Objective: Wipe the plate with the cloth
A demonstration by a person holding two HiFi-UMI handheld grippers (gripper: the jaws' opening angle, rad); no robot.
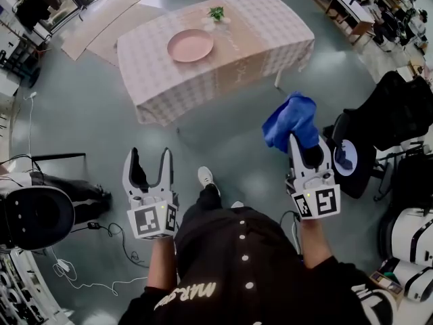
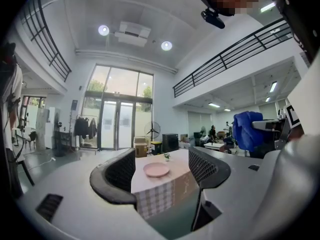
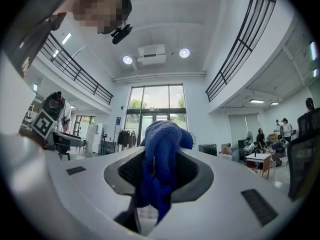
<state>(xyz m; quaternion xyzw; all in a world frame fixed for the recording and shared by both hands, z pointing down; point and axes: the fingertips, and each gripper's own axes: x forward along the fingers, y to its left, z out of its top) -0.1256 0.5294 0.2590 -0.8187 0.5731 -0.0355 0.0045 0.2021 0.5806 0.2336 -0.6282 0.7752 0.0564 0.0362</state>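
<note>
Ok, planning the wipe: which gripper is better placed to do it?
Right. The right gripper is shut on the blue cloth; the left gripper is open and empty. The plate lies on the table ahead of both.

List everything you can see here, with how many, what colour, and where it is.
Table: one, pink-and-white checked cover, ahead across the grey floor.
Plate: one, pink, on the table near its middle.
Plant: one, small and green, on the table beyond the plate.
Cloth: one, blue, bunched in the right claw.
Chair: one, black, on the floor at the right.
Shoe: one visible, white, on the floor between the claws.
Left claw: one, white and black, open and empty, lower left.
Right claw: one, white and black, shut on the cloth, right.
</note>
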